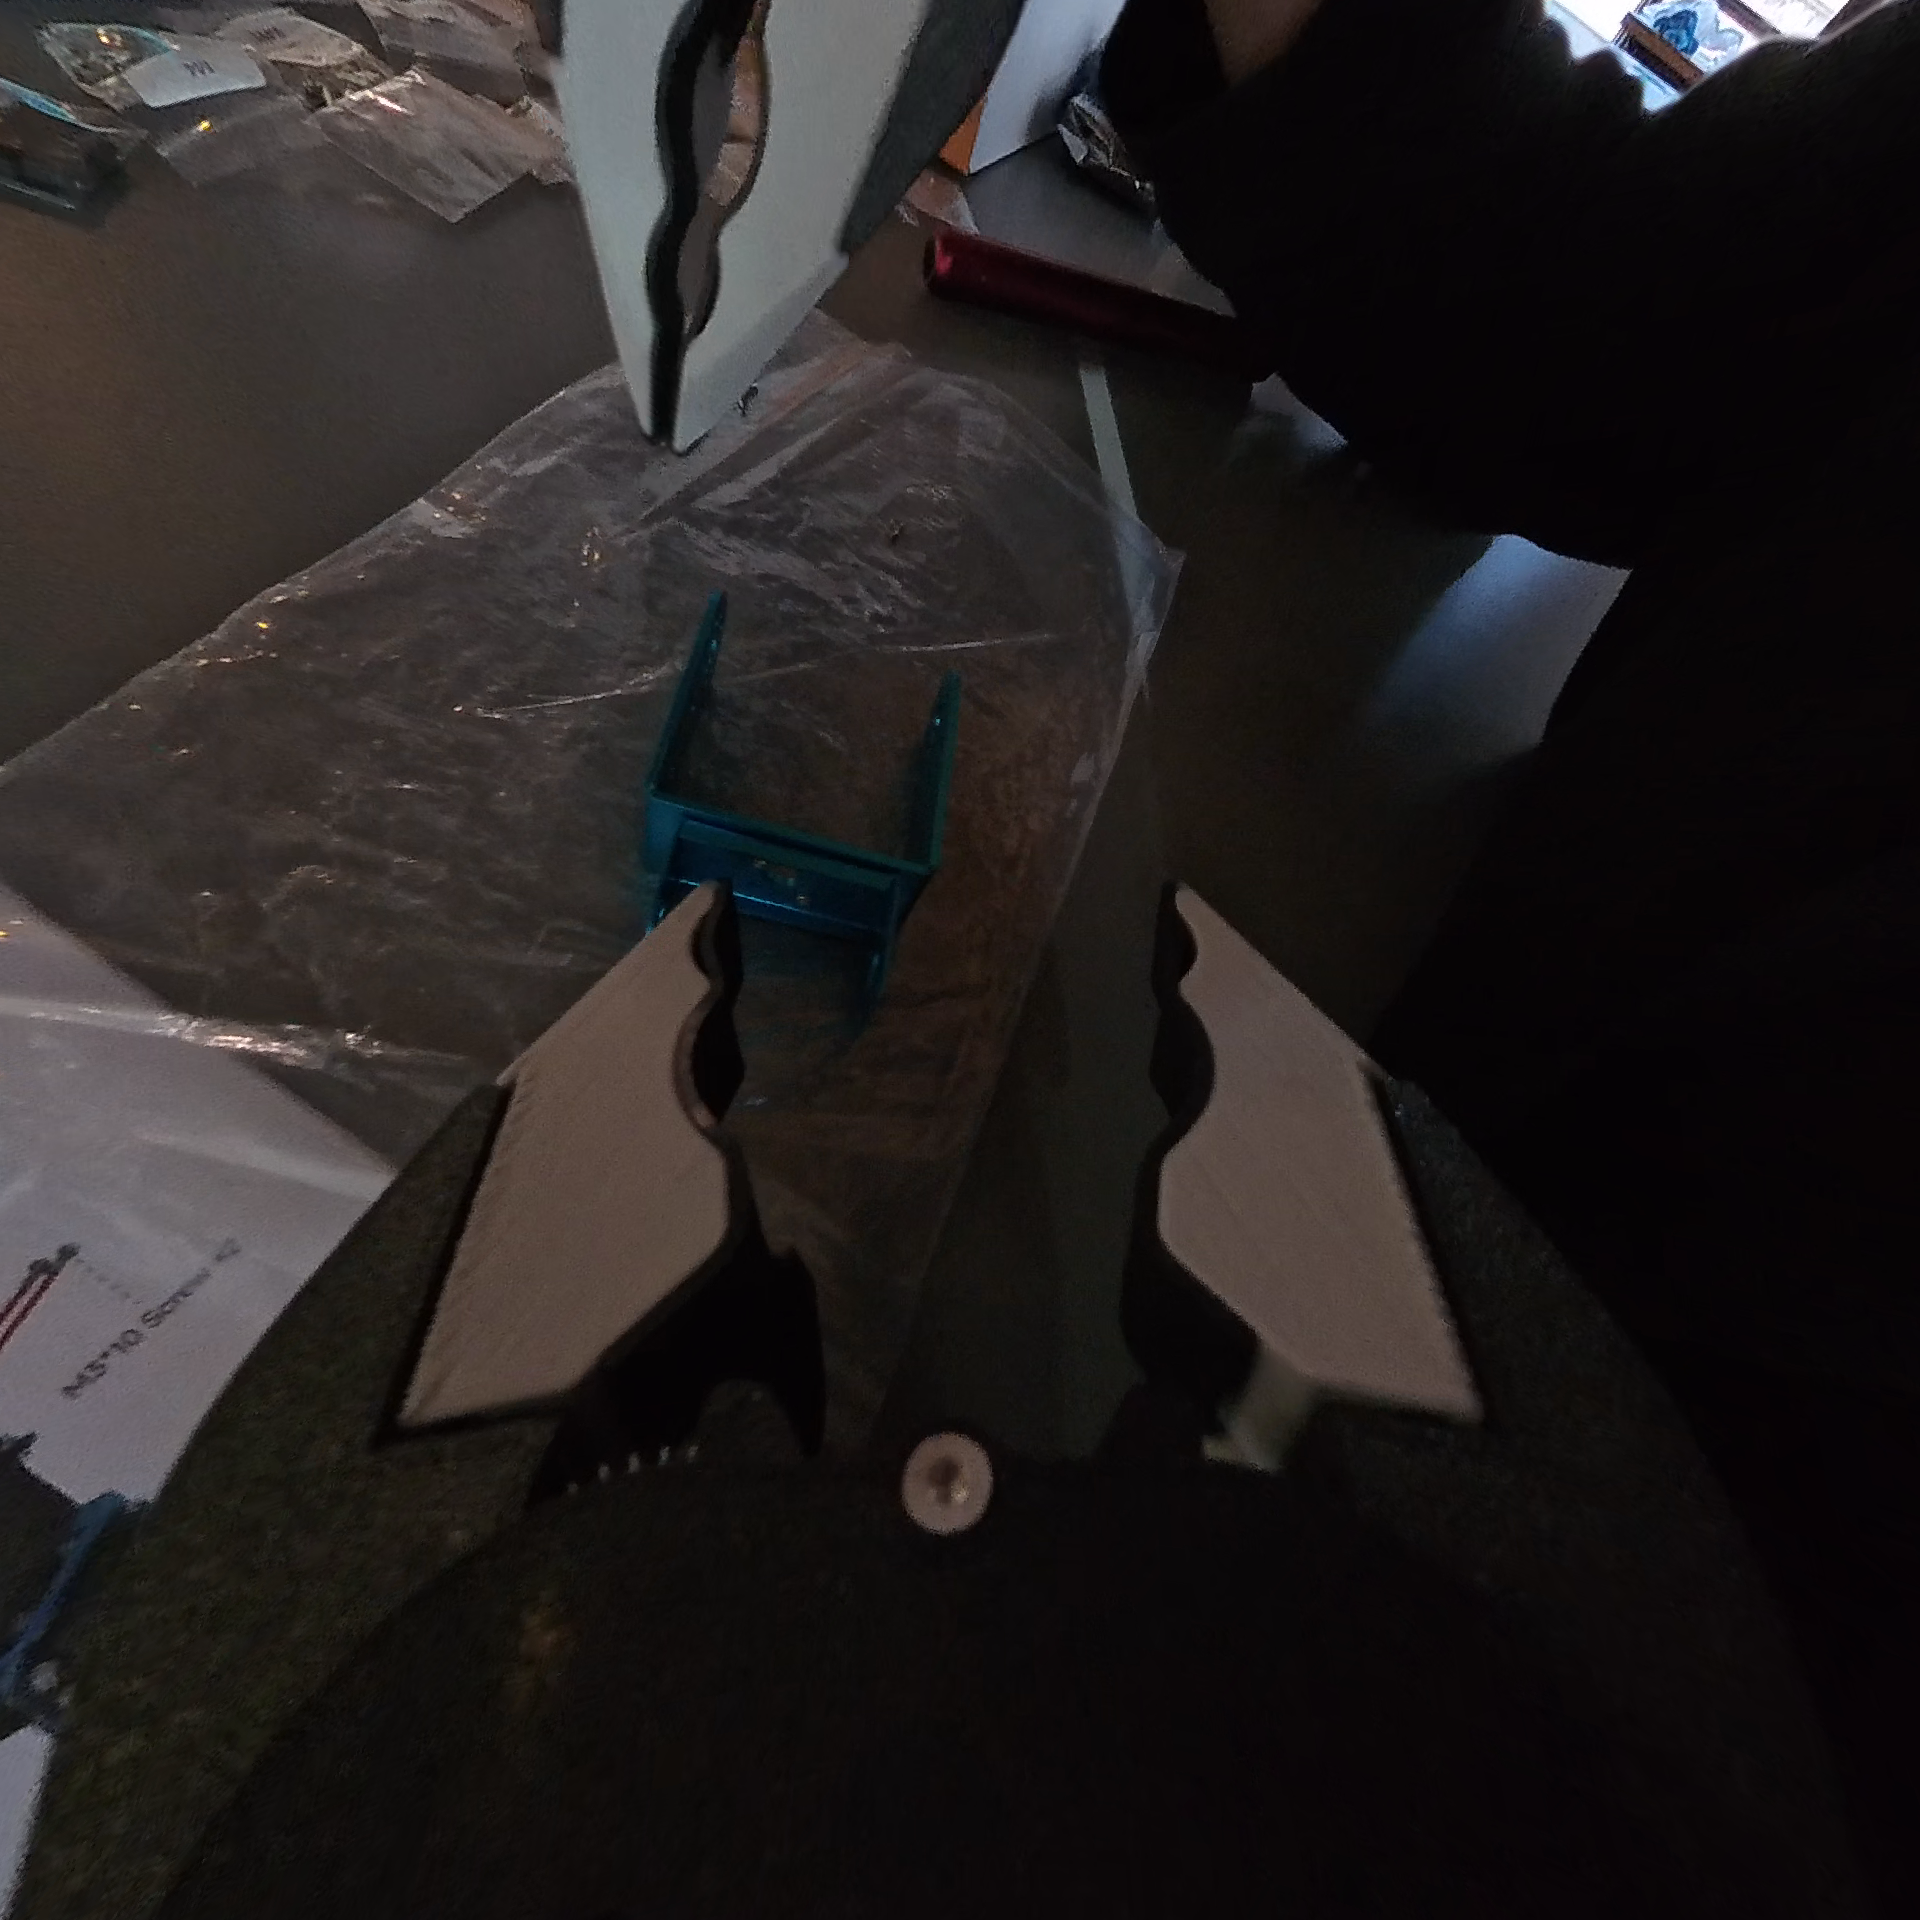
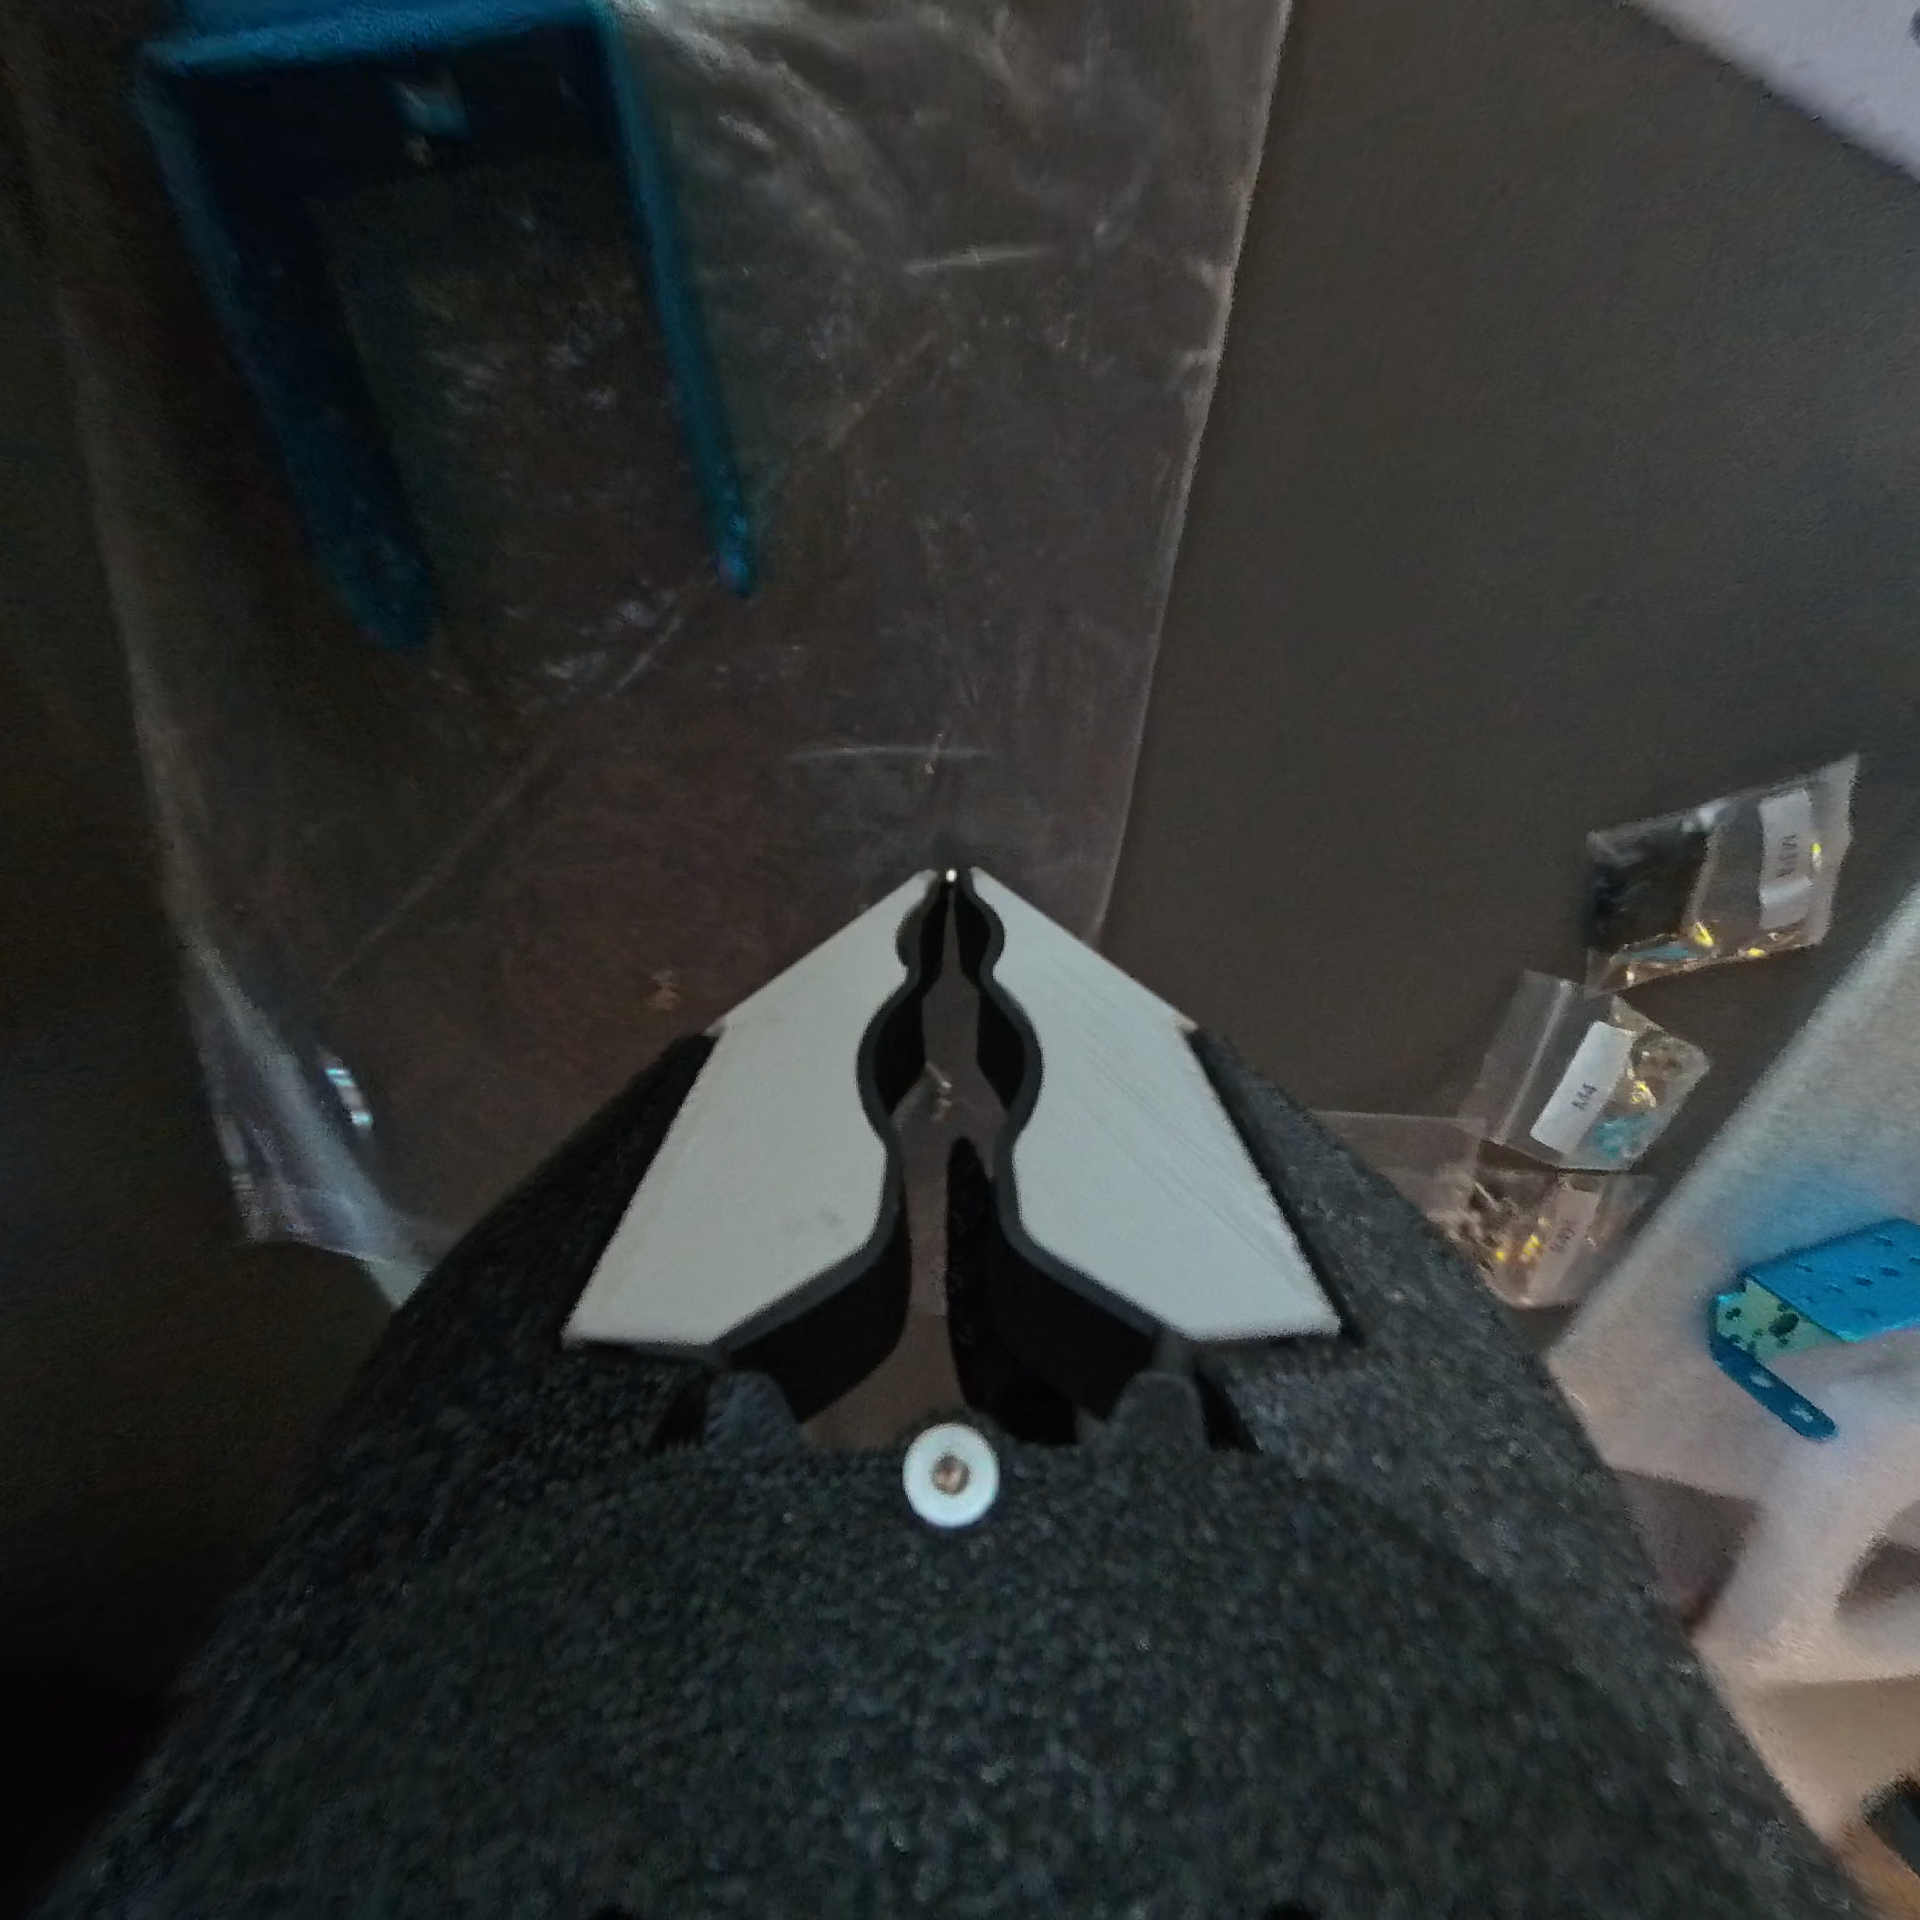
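Note:
A blue U-shaped metal bracket lies on a clear plastic bag on the dark table. My left gripper is open, and its left fingertip is at the bracket's near edge. My right gripper is shut, with a tiny shiny piece that looks like a small screw pinched at its tips. In the left wrist view the right gripper points down onto the far end of the bag. The bracket is at the top left of the right wrist view.
A red tube lies behind the bag. A person's dark sleeve fills the right side. Small bags of hardware lie at the far left and beside the right gripper. White foam holds another blue bracket. The gap from one gripper's tips to the other's is roughly 15 cm.

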Demonstrator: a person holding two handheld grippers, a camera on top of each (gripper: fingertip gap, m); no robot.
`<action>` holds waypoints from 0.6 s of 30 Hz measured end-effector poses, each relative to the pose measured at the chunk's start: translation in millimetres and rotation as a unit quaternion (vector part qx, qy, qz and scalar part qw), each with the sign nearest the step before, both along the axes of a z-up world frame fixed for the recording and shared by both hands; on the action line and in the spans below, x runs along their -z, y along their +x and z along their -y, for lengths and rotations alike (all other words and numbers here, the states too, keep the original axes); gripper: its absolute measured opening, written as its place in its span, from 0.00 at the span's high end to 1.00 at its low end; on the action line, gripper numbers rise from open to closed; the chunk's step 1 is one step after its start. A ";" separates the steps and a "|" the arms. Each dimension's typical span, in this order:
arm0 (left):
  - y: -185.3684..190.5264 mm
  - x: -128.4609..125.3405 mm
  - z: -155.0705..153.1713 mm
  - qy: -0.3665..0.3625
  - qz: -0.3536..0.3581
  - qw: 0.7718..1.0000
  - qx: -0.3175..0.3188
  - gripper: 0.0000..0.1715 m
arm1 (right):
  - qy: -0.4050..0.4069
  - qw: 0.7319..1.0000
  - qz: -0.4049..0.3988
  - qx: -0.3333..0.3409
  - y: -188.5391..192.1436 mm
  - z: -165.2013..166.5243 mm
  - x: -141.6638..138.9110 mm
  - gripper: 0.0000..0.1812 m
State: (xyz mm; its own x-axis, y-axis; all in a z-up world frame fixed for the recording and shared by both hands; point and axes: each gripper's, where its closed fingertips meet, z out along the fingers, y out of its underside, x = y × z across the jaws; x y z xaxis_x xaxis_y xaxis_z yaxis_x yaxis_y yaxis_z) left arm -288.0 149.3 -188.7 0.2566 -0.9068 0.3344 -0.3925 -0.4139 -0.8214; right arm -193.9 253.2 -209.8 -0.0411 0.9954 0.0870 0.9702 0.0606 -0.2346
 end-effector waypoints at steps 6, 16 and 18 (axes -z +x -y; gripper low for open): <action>-0.1 0.0 -0.5 0.003 -0.001 1.000 -0.002 0.53 | -0.113 0.991 -0.069 0.002 -21.7 49.2 -7.4 0.99; 0.4 1.2 0.7 0.012 -0.006 1.000 -0.001 0.54 | -0.086 0.996 -0.032 -0.005 -19.4 52.1 9.3 0.99; 0.3 0.9 0.4 0.011 -0.005 1.000 -0.002 0.54 | -0.086 0.996 -0.032 -0.008 -19.1 52.3 9.1 0.98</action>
State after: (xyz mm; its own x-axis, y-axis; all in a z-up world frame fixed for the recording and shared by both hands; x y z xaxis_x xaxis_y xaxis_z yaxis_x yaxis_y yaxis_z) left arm -287.7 148.9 -189.6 0.2638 -0.9128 0.3118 -0.3990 -0.3976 -0.8263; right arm -213.0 200.9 -219.0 -0.0570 0.9950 -0.0825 0.9521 0.0293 -0.3043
